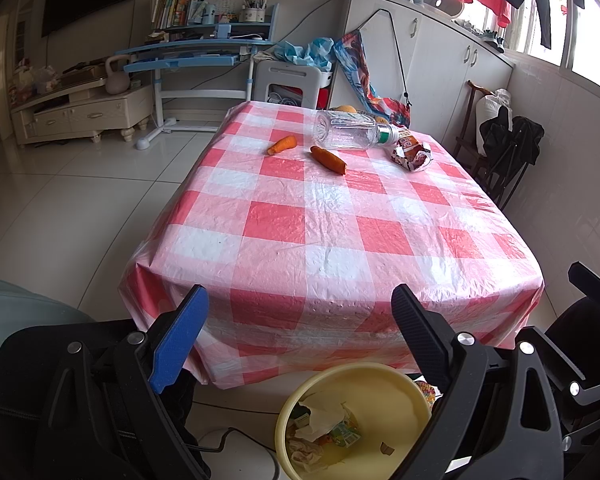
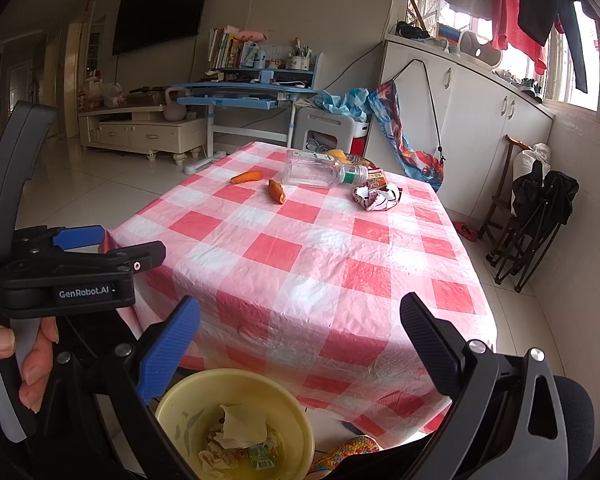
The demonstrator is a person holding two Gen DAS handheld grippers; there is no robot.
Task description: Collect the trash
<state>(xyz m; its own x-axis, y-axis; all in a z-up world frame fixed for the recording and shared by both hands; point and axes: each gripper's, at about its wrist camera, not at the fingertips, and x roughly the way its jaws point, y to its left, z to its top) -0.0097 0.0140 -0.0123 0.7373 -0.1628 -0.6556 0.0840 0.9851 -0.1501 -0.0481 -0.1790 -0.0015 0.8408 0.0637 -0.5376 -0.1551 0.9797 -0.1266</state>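
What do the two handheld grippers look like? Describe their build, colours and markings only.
The left gripper and the right gripper look alike: black plastic frames with silver bolts, one blue textured finger pad and one black ribbed pad. The right wrist view shows white "GenRobot.AI" lettering on the left unit's side and a grey handle in a bare hand.

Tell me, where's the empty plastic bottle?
The plastic bottle lies on its side at the far end of the checked table, between the carrot piece and the crumpled wrapper.
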